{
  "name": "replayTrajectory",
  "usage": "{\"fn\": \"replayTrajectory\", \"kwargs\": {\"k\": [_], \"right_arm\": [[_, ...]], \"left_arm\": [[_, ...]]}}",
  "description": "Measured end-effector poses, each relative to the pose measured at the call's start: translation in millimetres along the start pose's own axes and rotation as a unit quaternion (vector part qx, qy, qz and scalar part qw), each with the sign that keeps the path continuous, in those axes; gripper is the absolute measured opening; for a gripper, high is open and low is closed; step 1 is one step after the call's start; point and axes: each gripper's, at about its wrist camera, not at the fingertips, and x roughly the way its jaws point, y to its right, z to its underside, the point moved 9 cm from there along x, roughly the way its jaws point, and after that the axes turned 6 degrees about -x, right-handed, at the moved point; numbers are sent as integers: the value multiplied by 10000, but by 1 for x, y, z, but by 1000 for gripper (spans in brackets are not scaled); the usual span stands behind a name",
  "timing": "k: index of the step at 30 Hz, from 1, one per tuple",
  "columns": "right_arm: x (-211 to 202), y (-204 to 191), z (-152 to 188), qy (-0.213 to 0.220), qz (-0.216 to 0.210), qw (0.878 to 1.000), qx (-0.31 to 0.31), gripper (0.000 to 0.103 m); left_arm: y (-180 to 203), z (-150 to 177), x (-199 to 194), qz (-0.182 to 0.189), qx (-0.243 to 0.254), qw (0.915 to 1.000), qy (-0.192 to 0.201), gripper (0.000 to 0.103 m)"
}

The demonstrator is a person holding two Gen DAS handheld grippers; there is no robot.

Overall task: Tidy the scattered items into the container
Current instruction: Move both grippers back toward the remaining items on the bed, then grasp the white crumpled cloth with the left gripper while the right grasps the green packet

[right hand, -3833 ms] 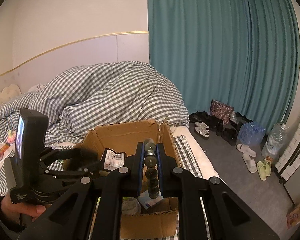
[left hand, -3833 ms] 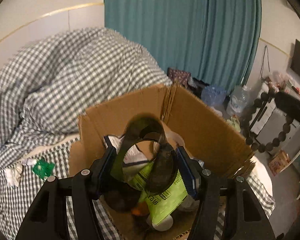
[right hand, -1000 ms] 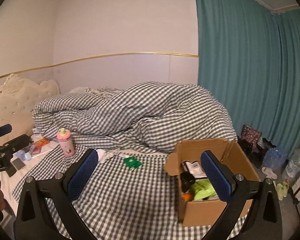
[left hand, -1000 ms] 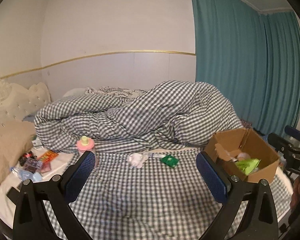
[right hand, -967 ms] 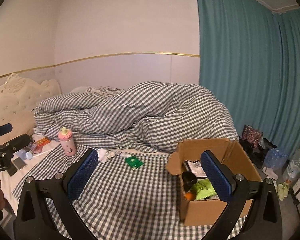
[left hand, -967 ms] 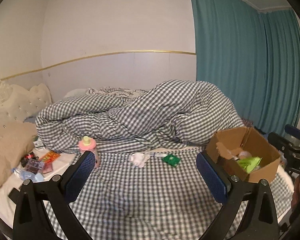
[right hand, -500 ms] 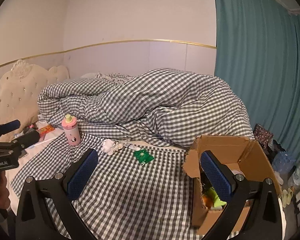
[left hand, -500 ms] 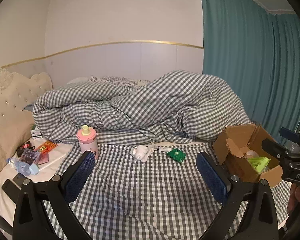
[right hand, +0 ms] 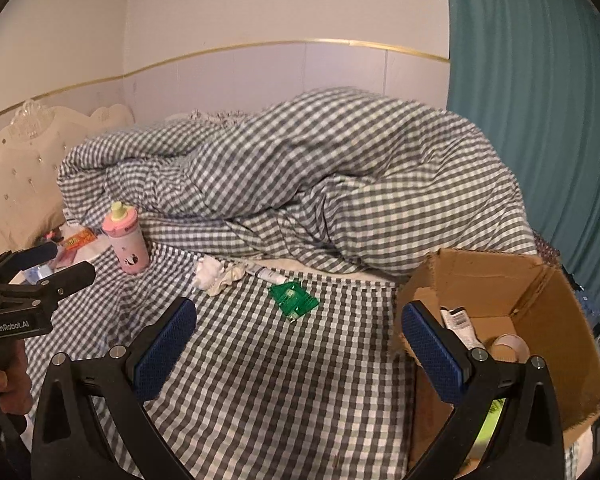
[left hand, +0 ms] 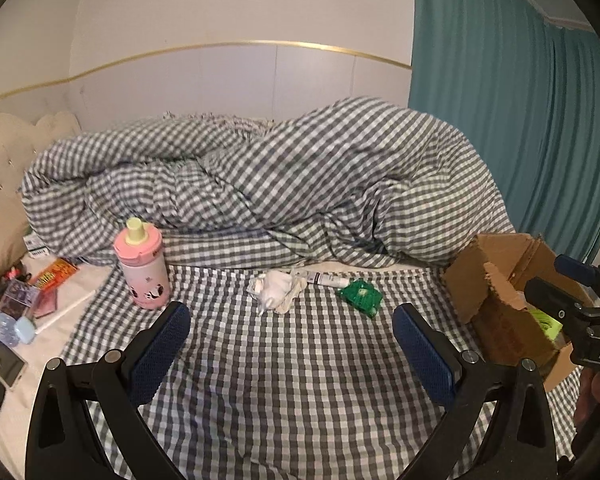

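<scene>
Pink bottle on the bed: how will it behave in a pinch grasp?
The pink bottle stands upright on soft checked bedding, so a nudge could probably tip it. Round body: likely to roll once down. The smooth plastic looks rigid but perhaps slippery; fill level isn't visible, so weight is uncertain.

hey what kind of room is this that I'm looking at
Most likely a bedroom. A bed with a checked sheet and a rumpled checked duvet fills the view, a tufted cream headboard stands at one end, and teal curtains hang along the wall beside it.
</scene>
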Motion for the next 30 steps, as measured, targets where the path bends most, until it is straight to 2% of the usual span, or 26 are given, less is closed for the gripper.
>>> {"fn": "replayTrajectory", "kwargs": {"k": [12,20,25,30], "right_arm": [[77,2,17,-386,-54,9992,56,103],[135,11,26,-689,-34,9975,120,103],[172,12,33,-880,-59,9960,160,103],[198,7,40,-999,-115,9948,156,103]], "left_arm": [[-9,11,86,69,-5,9992,-387,103],[-12,17,149,-18,71,9977,-670,102],[-20,25,186,-110,67,9955,-940,78],[-32,33,214,-88,-50,9934,-1140,74]]}}
